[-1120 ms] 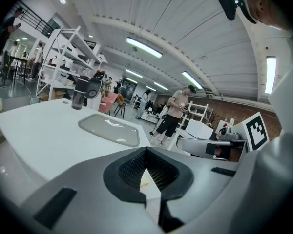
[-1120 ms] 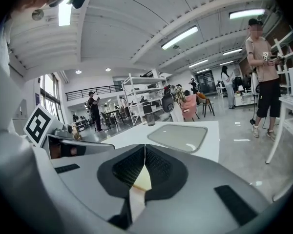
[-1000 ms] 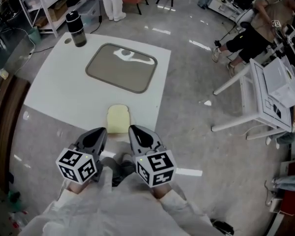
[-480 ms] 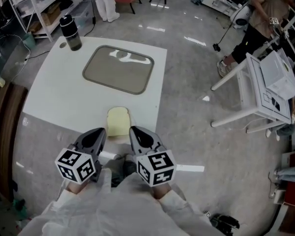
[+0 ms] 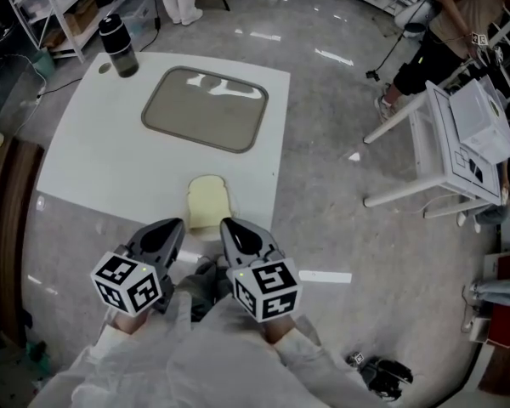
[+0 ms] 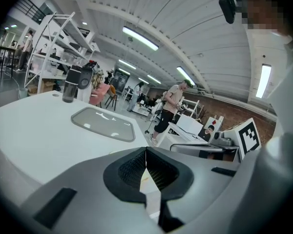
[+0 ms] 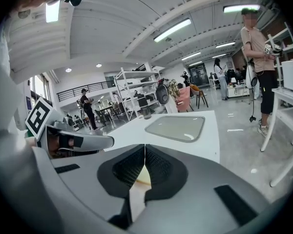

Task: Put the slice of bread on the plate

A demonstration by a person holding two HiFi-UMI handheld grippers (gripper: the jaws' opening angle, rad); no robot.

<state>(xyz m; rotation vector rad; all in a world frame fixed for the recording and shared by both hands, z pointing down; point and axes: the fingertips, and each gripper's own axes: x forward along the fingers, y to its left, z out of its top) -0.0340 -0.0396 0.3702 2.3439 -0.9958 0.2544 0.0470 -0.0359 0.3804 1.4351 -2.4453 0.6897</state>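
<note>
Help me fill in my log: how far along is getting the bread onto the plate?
Done: nothing yet; the slice of bread lies on the white table near its near edge, apart from the empty grey plate. In hand: nothing; the left gripper and right gripper hang short of the bread, jaws shut and empty. Left: grasp the slice, carry it over, set it on the plate.

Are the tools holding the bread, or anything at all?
Nothing is held. The left tool and the right tool are both shut and empty, and the bread lies flat on the table just ahead of them.
</note>
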